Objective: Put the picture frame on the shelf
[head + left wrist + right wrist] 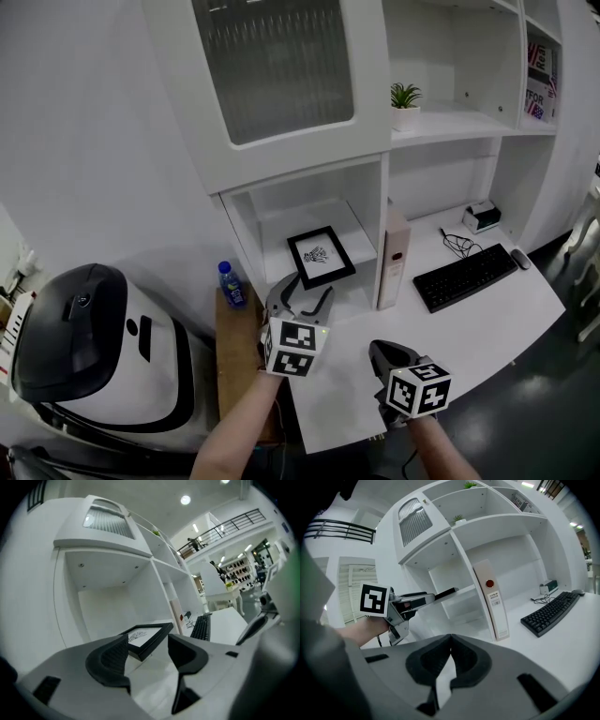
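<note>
Nearest, over the white table (469,323), the left gripper (312,289) held its jaws wide apart and empty, just short of the black-edged picture frame (321,257) resting in the white shelf (277,229), lowest compartment. Beside it, the right gripper (380,349) had its jaws closed together, empty.

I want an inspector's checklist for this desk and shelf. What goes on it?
Surface: white desk, mostly bare.
Job's things: picture frame lies face up on the low shelf.
Clutter: keyboard, mouse, upright binder and small box on the desk; blue bottle left of the shelf; plant higher up.
Grippers: left gripper open, just in front of the frame, not gripping it; right gripper shut, empty.
Cables: black cable behind the keyboard.
Surroundings: white-and-black machine at the left.
</note>
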